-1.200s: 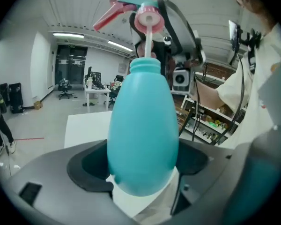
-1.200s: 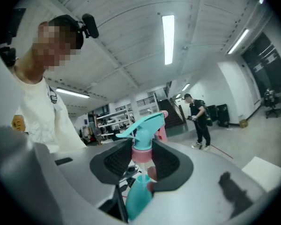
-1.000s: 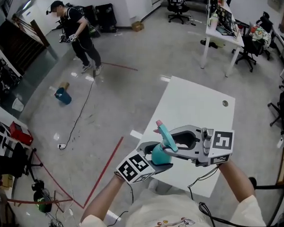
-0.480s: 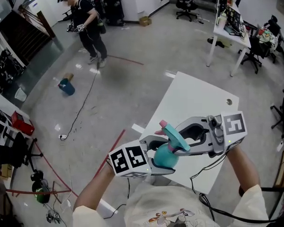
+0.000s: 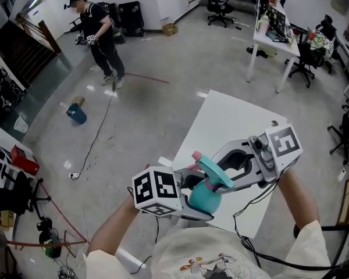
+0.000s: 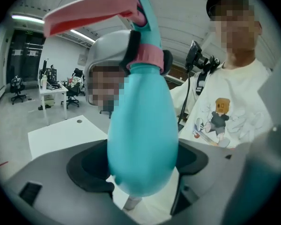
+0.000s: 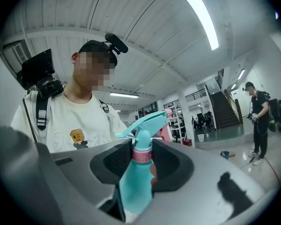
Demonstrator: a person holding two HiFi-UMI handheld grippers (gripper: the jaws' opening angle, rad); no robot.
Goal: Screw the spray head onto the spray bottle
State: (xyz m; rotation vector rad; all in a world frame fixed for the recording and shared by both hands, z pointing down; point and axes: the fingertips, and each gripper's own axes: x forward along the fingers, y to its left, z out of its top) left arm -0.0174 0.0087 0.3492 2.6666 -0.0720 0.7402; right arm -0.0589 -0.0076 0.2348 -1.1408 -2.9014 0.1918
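A teal spray bottle [image 5: 205, 199] hangs in the air over the near end of the white table [image 5: 238, 127]. My left gripper [image 5: 200, 207] is shut on its round body [image 6: 143, 139], coming in from the left. The teal spray head [image 5: 212, 175] with a pink trigger [image 5: 195, 155] sits on the bottle's neck. My right gripper [image 5: 208, 178] reaches in from the right and is shut on the head's pink collar [image 7: 142, 155]. In the left gripper view that collar [image 6: 147, 60] shows between the right gripper's grey jaws. The bottle's base is hidden.
The table has a small hole [image 5: 274, 122] near its far right corner. A person [image 5: 96, 34] stands on the grey floor at the far left, with a cable and a blue object [image 5: 77, 114] nearby. Desks and office chairs [image 5: 305, 60] line the back right.
Both grippers and the bottle have drifted slightly nearer my body, and the left gripper's marker cube has turned. Both grips look the same. The person in the background has shifted a little.
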